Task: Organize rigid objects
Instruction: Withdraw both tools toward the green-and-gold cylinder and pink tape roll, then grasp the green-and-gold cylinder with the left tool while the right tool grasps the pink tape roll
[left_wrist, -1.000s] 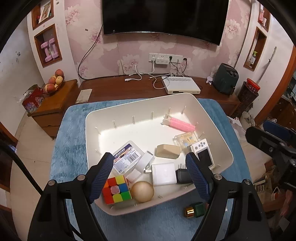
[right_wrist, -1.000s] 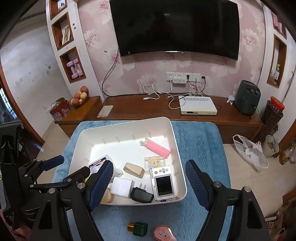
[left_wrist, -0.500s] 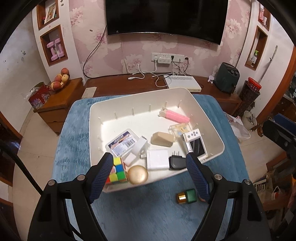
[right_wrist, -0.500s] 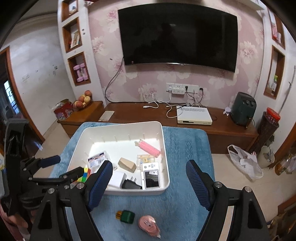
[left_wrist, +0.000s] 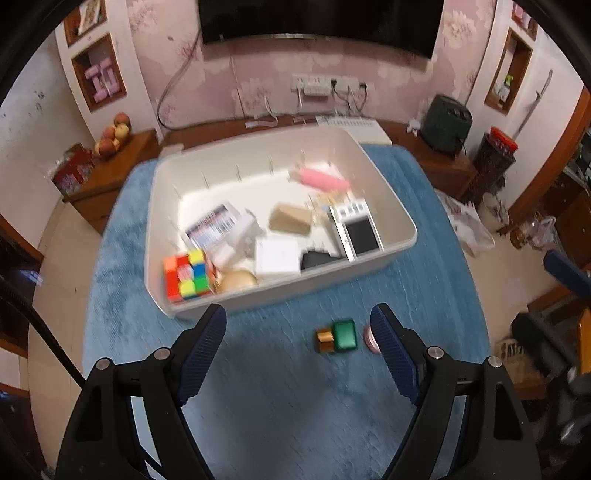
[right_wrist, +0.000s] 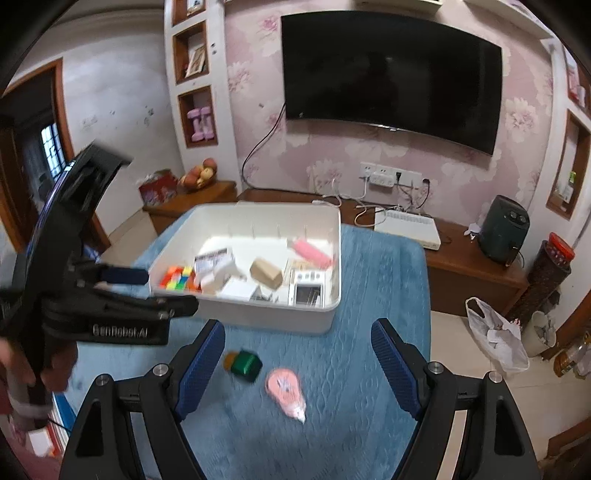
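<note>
A white bin (left_wrist: 388, 258) (right_wrist: 258, 314) on a blue cloth holds a colour cube (left_wrist: 186, 273), a white camera (left_wrist: 360, 230), a pink brush (left_wrist: 321, 179), a tan block (left_wrist: 290, 218) and several small boxes. In front of the bin lie a green bottle with a gold cap (left_wrist: 338, 335) (right_wrist: 243, 363) and a pink tape dispenser (right_wrist: 286, 391), whose edge (left_wrist: 367, 338) peeks past my left finger. My left gripper (left_wrist: 299, 354) hangs open and empty over the cloth, the bottle between its fingertips' line. My right gripper (right_wrist: 297, 363) is open and empty above both items.
The blue cloth (left_wrist: 277, 406) covers the table. Behind it runs a wooden TV bench (right_wrist: 461, 258) with a white set-top box (right_wrist: 408, 227) and a dark heater (right_wrist: 504, 229). A plastic bag (right_wrist: 495, 336) lies on the floor at right. A hand (right_wrist: 55, 373) carries the left gripper.
Both grippers have pulled back from the bin toward the near side of the table. The green bottle and pink dispenser have come into fuller view. Jaw openings look unchanged.
</note>
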